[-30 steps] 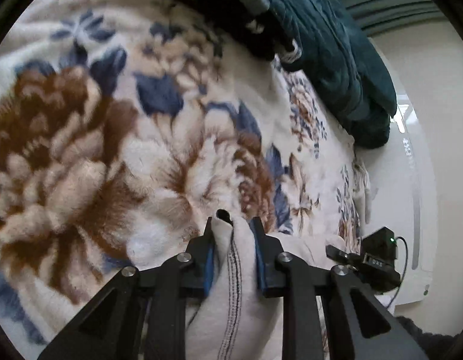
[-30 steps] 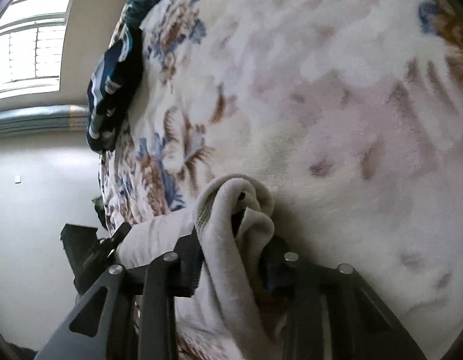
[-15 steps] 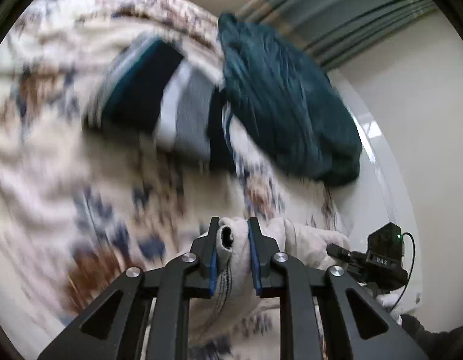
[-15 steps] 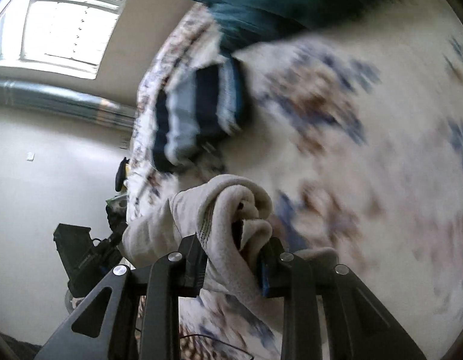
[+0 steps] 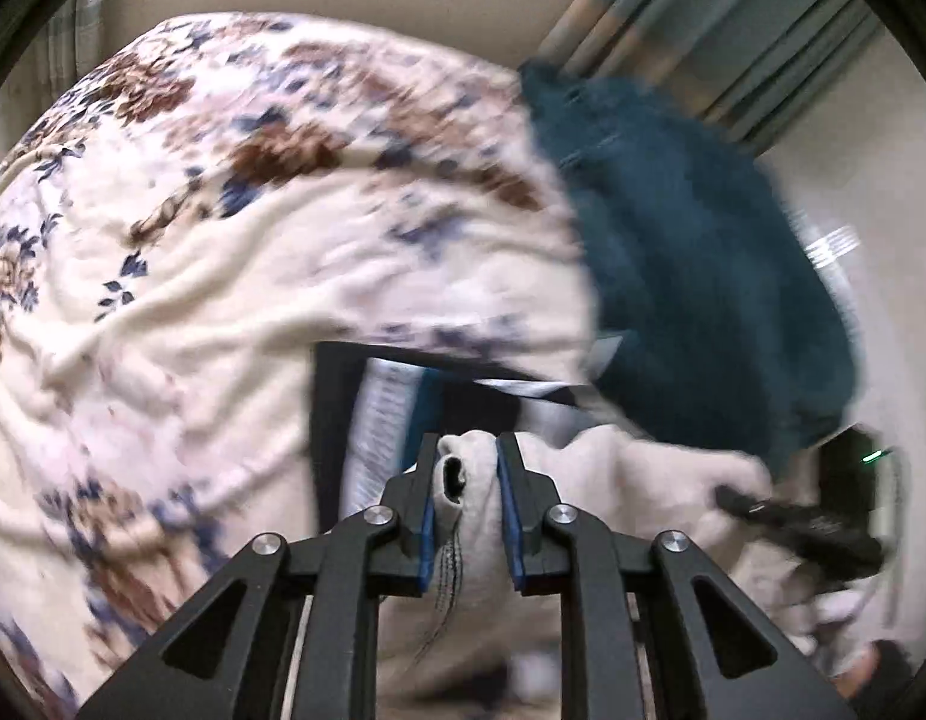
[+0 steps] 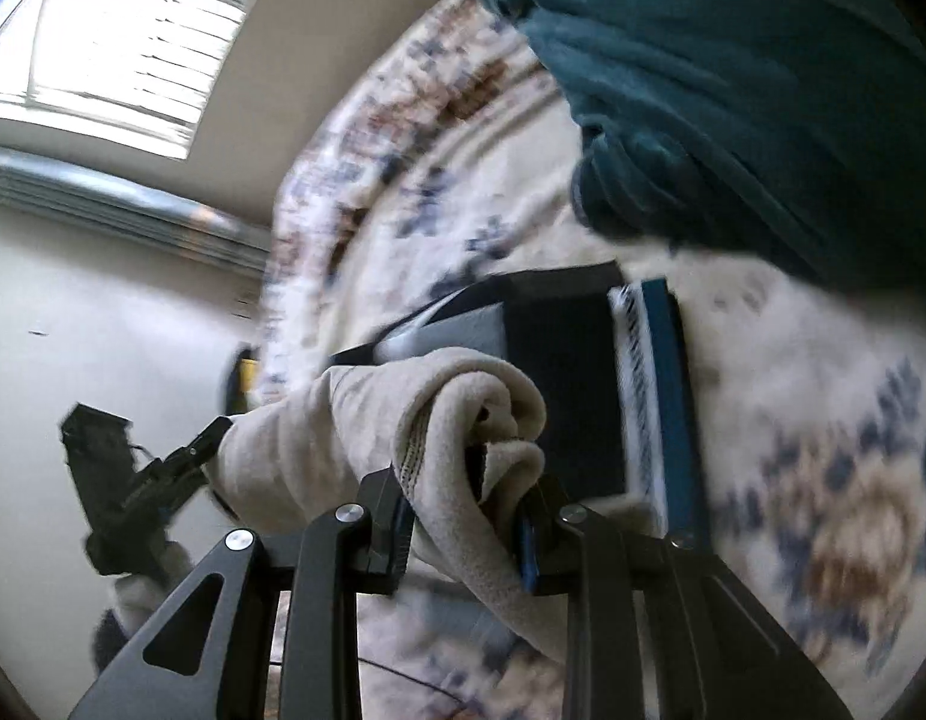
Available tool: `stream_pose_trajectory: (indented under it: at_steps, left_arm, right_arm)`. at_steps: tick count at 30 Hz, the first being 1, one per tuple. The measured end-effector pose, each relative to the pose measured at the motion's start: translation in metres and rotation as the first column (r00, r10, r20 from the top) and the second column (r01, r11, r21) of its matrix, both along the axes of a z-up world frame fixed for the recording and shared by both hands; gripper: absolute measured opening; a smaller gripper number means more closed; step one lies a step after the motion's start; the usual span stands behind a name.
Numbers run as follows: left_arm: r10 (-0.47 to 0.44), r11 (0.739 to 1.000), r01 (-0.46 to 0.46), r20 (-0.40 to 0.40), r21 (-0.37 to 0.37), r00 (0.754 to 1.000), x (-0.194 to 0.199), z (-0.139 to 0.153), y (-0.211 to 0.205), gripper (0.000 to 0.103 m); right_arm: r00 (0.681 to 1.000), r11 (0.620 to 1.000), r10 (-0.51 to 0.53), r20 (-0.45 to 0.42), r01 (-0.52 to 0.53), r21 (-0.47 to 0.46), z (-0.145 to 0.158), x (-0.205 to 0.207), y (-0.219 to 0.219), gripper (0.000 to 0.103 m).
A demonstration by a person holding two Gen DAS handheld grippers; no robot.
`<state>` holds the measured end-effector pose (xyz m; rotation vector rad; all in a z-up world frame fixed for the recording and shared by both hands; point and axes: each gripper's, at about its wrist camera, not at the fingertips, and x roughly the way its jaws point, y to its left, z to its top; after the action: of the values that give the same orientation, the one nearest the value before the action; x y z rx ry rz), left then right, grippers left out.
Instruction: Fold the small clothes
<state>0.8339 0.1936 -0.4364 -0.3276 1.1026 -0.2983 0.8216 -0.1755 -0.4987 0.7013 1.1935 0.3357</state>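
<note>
Both views have swung up since a second ago; the folded striped garment (image 5: 396, 414) now lies just ahead. My left gripper (image 5: 467, 483) and right gripper (image 6: 472, 495) each clamp the beige garment (image 6: 366, 420), bunched and lifted; I judge its folding barely begun.

I count one beige garment (image 5: 637, 468), one striped folded piece (image 6: 583, 384), one teal blanket (image 5: 703, 276), one floral blanket (image 5: 222, 276).

Teal blanket (image 5: 703, 276) bunched on floral bedspread (image 5: 222, 240), near curtains (image 5: 691, 30).
</note>
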Motion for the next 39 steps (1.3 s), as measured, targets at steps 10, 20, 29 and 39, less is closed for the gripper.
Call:
stream_pose_trajectory:
  at_steps: [10,20,29,39]
  left_arm:
    - [0.129,0.992,-0.128,-0.113,0.021,0.985,0.023,-0.031,0.037,0.041]
    - [0.069,0.97,-0.075,0.031,0.231,0.997,-0.036,-0.036,-0.043,0.086]
    - [0.17,0.967,-0.156,-0.052,0.201,0.984,-0.024,-0.072,-0.006,0.097]
    - [0.15,0.888,-0.164,0.068,0.429,0.986,-0.098,0.001,-0.05,0.097]
  right_arm:
    - [0.992,0.949,-0.123,-0.034,0.107,-0.297,-0.037,0.044,-0.014,0.058]
    - [0.992,0.949,0.081,0.092,-0.048,-0.311,-0.028,0.021,0.075,0.058]
    - [0.998,0.896,-0.055,-0.012,0.044,-0.441,-0.073,0.043,0.028,0.058]
    - [0.999,0.752,0.004,0.037,0.022,-0.659,-0.001,-0.041,0.06,0.103]
